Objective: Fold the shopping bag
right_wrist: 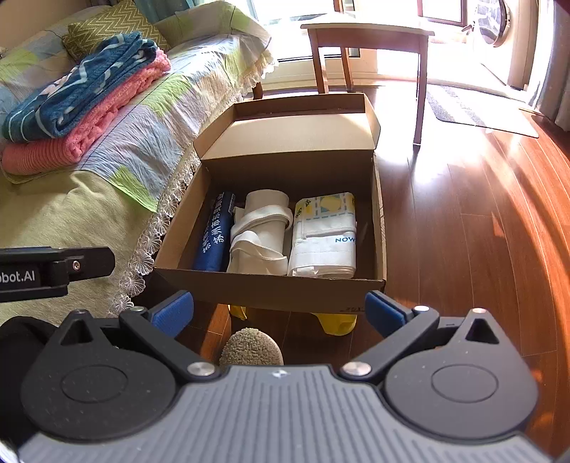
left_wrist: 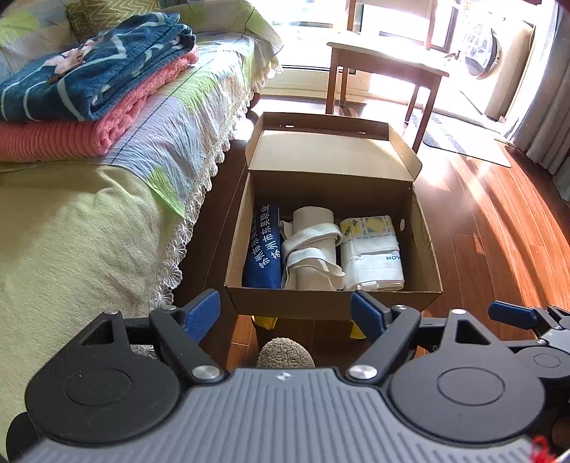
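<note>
An open cardboard box (left_wrist: 331,299) (right_wrist: 270,290) stands raised above the wooden floor beside the bed. Inside lie three folded bags side by side: a blue one with white characters (left_wrist: 263,245) (right_wrist: 215,231), a cream one wrapped in its straps (left_wrist: 311,249) (right_wrist: 260,237), and a white printed one (left_wrist: 372,253) (right_wrist: 326,237). My left gripper (left_wrist: 285,313) hangs open in front of the box, nothing between its blue pads. My right gripper (right_wrist: 279,313) is open too, empty, in front of the box's near wall. Part of the right gripper (left_wrist: 513,315) shows at the left wrist view's right edge.
A bed with a patchwork cover (left_wrist: 89,231) (right_wrist: 71,213) runs along the left, carrying a blue towel on a pink one (left_wrist: 92,82) (right_wrist: 82,92). A wooden table (left_wrist: 384,67) (right_wrist: 367,32) stands behind the box. Yellow feet (right_wrist: 338,322) show under the box. A rug (right_wrist: 477,107) lies far right.
</note>
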Tool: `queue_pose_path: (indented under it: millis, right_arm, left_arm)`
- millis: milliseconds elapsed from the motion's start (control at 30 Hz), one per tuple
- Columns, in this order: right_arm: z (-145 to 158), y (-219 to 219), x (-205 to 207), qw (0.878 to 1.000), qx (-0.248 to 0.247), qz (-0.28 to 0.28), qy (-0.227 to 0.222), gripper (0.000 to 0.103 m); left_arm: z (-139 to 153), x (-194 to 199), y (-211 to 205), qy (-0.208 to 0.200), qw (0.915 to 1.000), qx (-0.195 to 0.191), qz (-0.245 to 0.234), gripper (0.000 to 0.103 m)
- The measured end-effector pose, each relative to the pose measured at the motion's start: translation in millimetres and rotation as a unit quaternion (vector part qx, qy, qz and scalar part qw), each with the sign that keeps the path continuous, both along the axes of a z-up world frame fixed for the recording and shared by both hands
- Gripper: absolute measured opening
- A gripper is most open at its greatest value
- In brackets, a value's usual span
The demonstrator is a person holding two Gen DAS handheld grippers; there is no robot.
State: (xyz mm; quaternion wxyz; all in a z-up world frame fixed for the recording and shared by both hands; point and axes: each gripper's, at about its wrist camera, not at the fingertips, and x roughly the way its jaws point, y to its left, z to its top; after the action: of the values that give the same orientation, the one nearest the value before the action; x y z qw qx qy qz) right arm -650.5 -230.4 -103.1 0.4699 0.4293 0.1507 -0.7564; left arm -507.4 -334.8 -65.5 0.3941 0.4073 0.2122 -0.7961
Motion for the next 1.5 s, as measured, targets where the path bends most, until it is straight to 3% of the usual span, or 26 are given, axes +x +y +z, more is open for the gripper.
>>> queue_pose_path:
  millis: [233, 500, 667, 867, 1033, 1500]
  right_arm:
    - [10, 12, 8, 0.998, 0.013, -0.023, 0.052, 0.102]
    - [19, 15, 22, 0.992, -0.005, -0.048, 0.115, 0.102]
    - [22, 18, 16, 0.995, -0.007, -0.046, 0.085, 0.102]
    - [13, 23, -3, 0.998, 0.001, -0.059, 0.034, 0.102]
    - [-3, 16, -7, 0.998, 0.021, -0.057, 0.000, 0.102]
    - [-36, -23, -3, 0.996, 0.079, -0.042, -0.022, 0.102]
  left_arm:
    - [9, 6, 15, 0.015, 0.9999, -0.008, -0.001, 0.083]
    - [16, 2, 25, -0.013, 0.9993, -0.033, 0.014, 0.083]
    - [17, 5, 25, 0.006, 0.9998, -0.015, 0.015, 0.083]
    - [7, 2, 31, -0.026, 0.9991, -0.032, 0.012, 0.083]
    - [-4, 3, 25, -0.034, 0.9992, -0.006, 0.021, 0.083]
    - [-37, 3, -9, -0.075, 0.9962, 0.030, 0.034, 0.083]
